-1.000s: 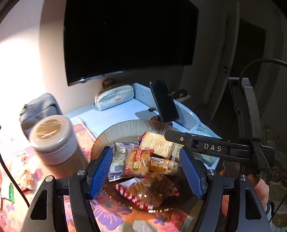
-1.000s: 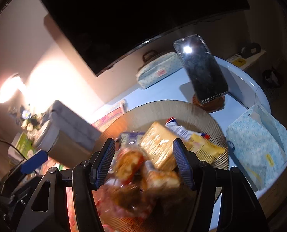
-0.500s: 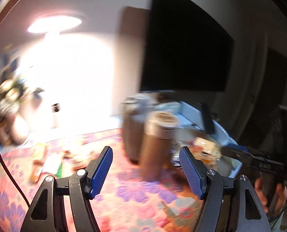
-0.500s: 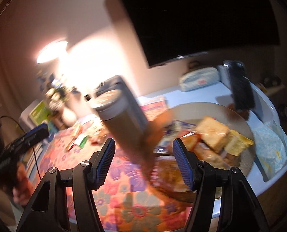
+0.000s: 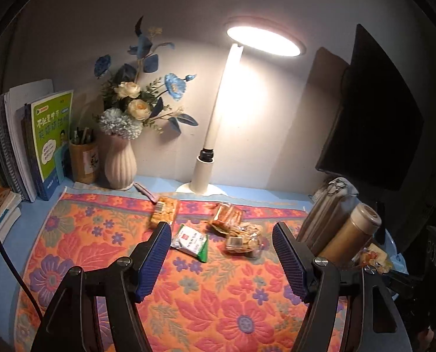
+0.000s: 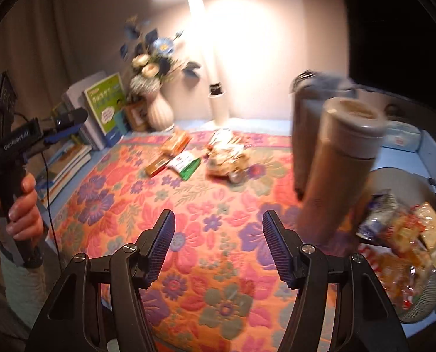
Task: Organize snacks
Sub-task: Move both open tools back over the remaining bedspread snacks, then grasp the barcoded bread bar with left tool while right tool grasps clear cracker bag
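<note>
Both tools are empty and spread: the left gripper (image 5: 221, 259) has its blue pads apart over the flowered cloth (image 5: 188, 293), and the right gripper (image 6: 218, 248) is likewise parted with nothing between its pads. The step in hand looks like going for one of the loose snacks, and the nearest is the green-and-white packet (image 5: 192, 241), lying flat just beyond the left gripper's tips. To do it well, I would come down low along the cloth, straddle the packet across its narrow width, and close gently, since a flat foil pouch slides and crumples easily. Just beside it lies a clear bag of biscuits (image 5: 243, 238), then a wrapped pastry (image 5: 226, 214) and an orange cracker pack (image 5: 165, 209) nearer the lamp (image 5: 210, 158). The plate (image 6: 423, 299), at the right past the tall flask (image 6: 339, 164), already holds a heap of wrapped snacks. Farthest back, a vase (image 5: 120, 162) holds flowers and a wooden cup (image 5: 83, 158) holds pens.
</note>
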`<state>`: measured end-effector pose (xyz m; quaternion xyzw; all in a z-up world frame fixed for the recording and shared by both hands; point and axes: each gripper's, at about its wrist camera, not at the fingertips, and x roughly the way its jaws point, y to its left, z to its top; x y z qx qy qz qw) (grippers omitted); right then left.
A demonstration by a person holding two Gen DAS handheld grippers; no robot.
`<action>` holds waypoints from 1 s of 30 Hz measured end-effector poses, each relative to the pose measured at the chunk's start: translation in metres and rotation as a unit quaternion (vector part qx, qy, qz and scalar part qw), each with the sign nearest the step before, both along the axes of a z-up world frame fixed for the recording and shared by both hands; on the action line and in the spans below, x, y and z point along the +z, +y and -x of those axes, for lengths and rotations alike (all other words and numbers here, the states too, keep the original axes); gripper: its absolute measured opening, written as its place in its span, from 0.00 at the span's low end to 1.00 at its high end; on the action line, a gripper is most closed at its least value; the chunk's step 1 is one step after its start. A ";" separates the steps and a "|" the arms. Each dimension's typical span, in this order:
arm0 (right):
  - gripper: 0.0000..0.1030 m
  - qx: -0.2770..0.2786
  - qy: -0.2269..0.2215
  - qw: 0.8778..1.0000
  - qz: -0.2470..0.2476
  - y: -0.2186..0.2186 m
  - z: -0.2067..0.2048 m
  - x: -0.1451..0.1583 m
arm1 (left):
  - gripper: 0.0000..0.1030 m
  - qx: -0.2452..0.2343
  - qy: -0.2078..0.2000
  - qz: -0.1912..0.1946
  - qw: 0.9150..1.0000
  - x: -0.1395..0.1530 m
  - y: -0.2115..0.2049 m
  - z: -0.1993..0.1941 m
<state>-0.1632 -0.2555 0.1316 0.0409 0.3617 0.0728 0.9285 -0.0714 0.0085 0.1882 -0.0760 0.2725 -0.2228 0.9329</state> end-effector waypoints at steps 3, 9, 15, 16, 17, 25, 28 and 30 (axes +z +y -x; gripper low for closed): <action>0.60 0.015 0.020 1.000 -0.006 0.015 -0.023 -0.011 | 0.67 0.007 0.014 -0.008 1.000 -0.018 0.010 -0.017; 0.60 -0.004 0.064 0.998 -0.028 0.022 -0.079 -0.042 | 0.67 0.020 0.062 -0.058 0.996 -0.074 0.013 -0.073; 0.60 -0.073 0.084 0.994 -0.020 0.013 -0.139 -0.076 | 0.67 0.014 0.117 -0.100 0.988 -0.129 0.008 -0.131; 0.60 -0.084 0.082 0.993 -0.015 0.011 -0.146 -0.080 | 0.67 0.011 0.126 -0.104 0.987 -0.138 0.007 -0.140; 0.60 -0.095 0.079 0.992 -0.009 0.009 -0.154 -0.085 | 0.67 0.009 0.132 -0.108 0.985 -0.144 0.006 -0.146; 0.62 -0.094 0.074 0.992 -0.046 -0.008 -0.185 -0.114 | 0.67 0.005 0.161 -0.111 0.981 -0.181 0.000 -0.175; 0.64 -0.075 0.081 0.991 -0.074 -0.008 -0.189 -0.118 | 0.67 0.005 0.154 -0.123 0.980 -0.182 -0.003 -0.177; 0.65 -0.058 0.080 0.993 -0.065 -0.001 -0.187 -0.116 | 0.60 0.009 0.157 -0.131 0.979 -0.184 -0.005 -0.179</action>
